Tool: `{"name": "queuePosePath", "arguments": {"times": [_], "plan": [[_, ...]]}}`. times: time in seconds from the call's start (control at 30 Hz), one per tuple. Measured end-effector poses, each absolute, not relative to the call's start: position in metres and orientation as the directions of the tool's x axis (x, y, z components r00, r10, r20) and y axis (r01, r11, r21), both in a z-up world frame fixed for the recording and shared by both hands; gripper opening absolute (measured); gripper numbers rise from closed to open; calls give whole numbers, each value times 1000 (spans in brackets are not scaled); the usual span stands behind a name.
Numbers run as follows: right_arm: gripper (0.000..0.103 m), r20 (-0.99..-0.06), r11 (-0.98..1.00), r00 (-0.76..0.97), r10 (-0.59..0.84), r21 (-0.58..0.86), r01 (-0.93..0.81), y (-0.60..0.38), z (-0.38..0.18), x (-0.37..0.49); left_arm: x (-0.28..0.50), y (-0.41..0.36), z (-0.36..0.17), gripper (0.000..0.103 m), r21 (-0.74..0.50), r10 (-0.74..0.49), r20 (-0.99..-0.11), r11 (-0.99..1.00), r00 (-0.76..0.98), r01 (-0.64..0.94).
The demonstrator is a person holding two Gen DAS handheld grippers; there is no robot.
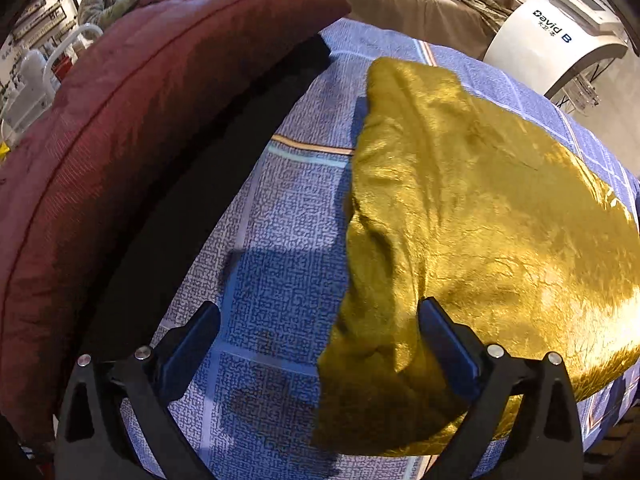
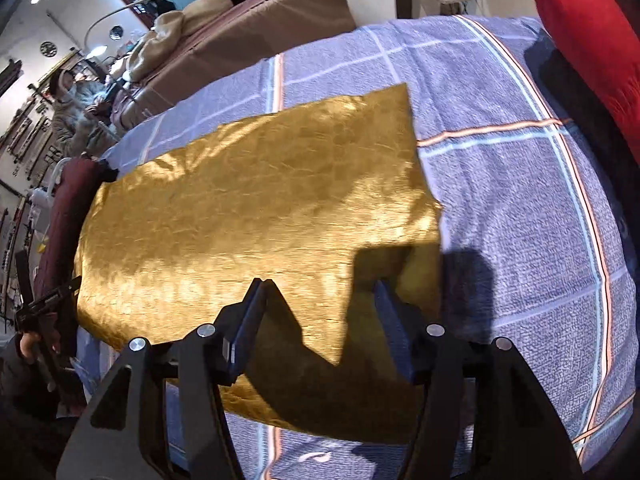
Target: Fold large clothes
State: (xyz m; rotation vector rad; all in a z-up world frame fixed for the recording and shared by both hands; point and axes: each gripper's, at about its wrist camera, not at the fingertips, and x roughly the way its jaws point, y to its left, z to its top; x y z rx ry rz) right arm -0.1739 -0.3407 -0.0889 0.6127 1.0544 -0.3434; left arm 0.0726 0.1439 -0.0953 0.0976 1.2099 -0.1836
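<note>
one gold garment [image 2: 256, 208] lies spread on the blue checked bedcover [image 2: 500, 220], folded into a rough long rectangle with one squared corner at the far end and a notched, stepped edge toward the right gripper's side. the cloth looks thin, shiny and crinkled, so i judge it light, limp and rather slippery: it should drape and slide off a loose pinch, and the layers may shift over one another when lifted. the best holds look like the near corners or the doubled near edge, where the fabric is thickest and a pinch can catch all layers at once. the left gripper [image 1: 320, 320] hovers low at the garment's left border, its jaws spread wide, one finger over bare bedcover and the other over the gold cloth, gripping nothing. the right gripper [image 2: 320, 292] stands over the near right part of the garment, jaws also spread wide and empty, its shadow falling across the cloth. beside the garment there is one dark red quilted cushion [image 1: 120, 128] along the left side, with a black gap under it, and one bright red cushion [image 2: 592, 40] at the far right. one white machine [image 1: 552, 48] with lettering stands past the bed, and one person in a pale fuzzy coat [image 2: 72, 116] stands in the background.
</note>
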Motion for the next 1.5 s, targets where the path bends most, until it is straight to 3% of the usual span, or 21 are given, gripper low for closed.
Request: {"name": "queuePosePath", "arguments": {"times": [0.1,0.2,0.27,0.37,0.57,0.63,0.77,1.0,1.1,1.17,1.33,1.43,1.5], "plan": [[57,-894,728,448,-6,304,615,-369,-89,-186,79,163,-87,98,-98,-128,-939,989,320,109],[59,-854,698,514,82,417,582,-378,-78,-197,75,169,-65,97,-138,-168,-925,984,340,109],[78,-849,713,520,99,424,558,-373,-73,-197,69,167,-53,97,-146,-187,-913,980,363,138],[78,-828,768,552,97,415,488,-357,-65,-191,65,156,-47,97,-180,-236,-901,967,364,182],[78,-871,799,484,81,348,491,-344,-84,-174,76,135,-93,98,-119,-170,-944,975,282,188],[78,-902,795,426,64,305,525,-347,-103,-174,78,141,-113,98,-172,-208,-949,971,238,163],[78,-902,697,425,79,355,623,-366,-113,-188,80,162,-114,98,-290,-296,-931,955,213,57],[78,-877,699,406,-256,122,704,-355,-28,-195,67,172,-33,97,-205,-211,-881,977,424,59],[79,-810,722,477,-342,98,685,-334,11,-194,52,162,5,97,-180,-199,-826,980,527,88],[86,-742,734,544,-391,106,671,-318,36,-197,43,156,26,97,-189,-217,-781,976,585,109],[97,-628,760,672,-392,190,622,-288,74,-197,33,126,57,97,-109,-172,-731,985,661,135],[97,-630,765,677,-381,197,614,-267,80,-185,23,101,59,97,-33,-124,-757,988,641,152],[97,-667,778,668,-329,209,592,-252,78,-172,14,85,54,97,-46,-158,-777,980,610,195]]}}
